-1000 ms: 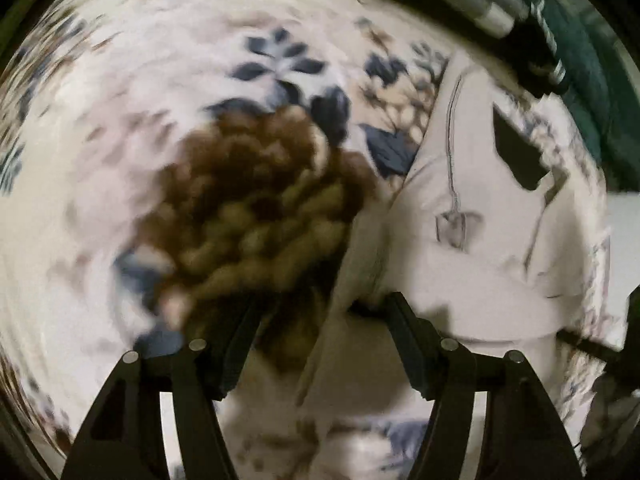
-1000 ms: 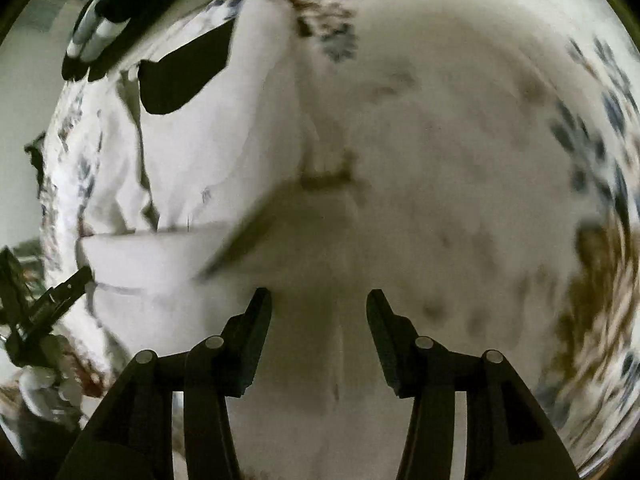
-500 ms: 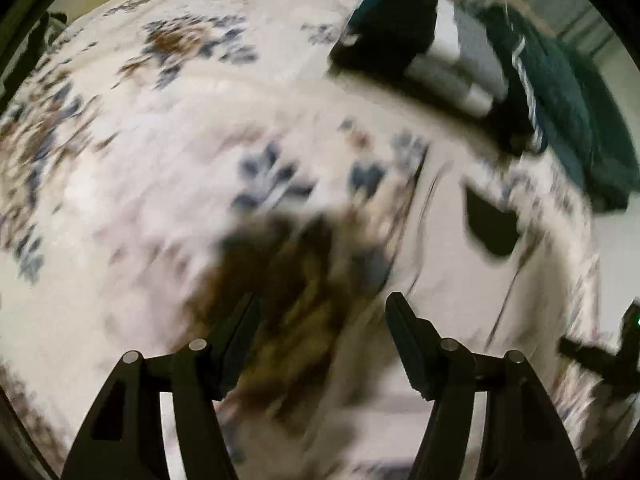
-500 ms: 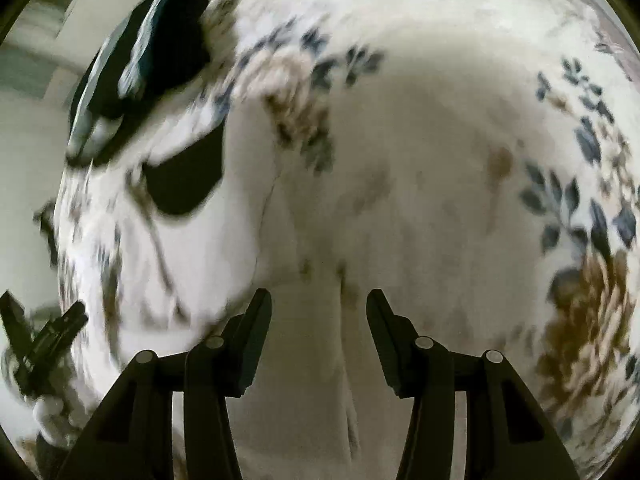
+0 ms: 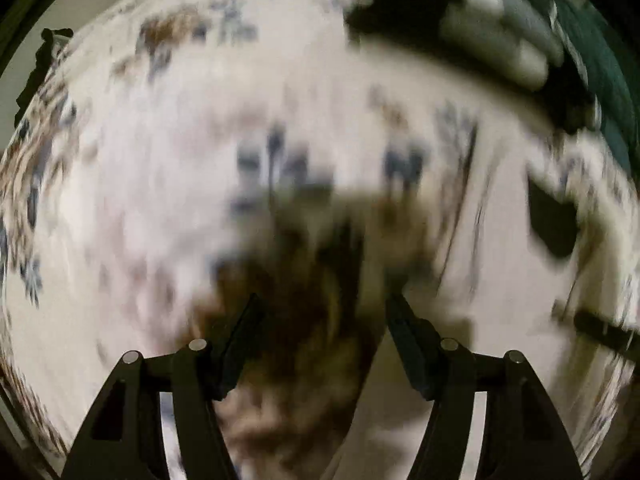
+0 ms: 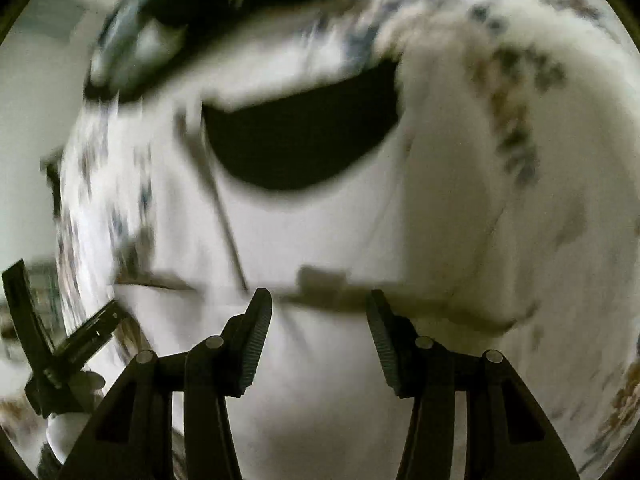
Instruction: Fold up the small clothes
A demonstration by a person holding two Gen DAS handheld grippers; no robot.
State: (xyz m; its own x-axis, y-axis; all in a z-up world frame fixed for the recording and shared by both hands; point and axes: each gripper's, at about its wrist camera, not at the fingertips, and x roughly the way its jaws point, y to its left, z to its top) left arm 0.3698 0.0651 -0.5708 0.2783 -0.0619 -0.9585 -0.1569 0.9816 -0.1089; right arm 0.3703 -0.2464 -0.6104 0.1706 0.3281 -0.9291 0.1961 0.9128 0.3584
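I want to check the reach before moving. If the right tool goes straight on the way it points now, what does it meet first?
Most likely the plain white garment, which fills the view just ahead of the open right tool; its black patch lies farther on. The picture is blurred, so depth is uncertain.

Between the black jaws of the left gripper (image 5: 320,336), the bedspread (image 5: 160,208) is cream with blue and brown flowers. Ahead of the right gripper's jaws lies a white garment (image 6: 320,240) with a black patch (image 6: 304,136).

Floral bedspread and dark bundle

A floral bedspread (image 5: 160,208) is seen throughout; a dark striped bundle (image 5: 472,36) is seen upper right.
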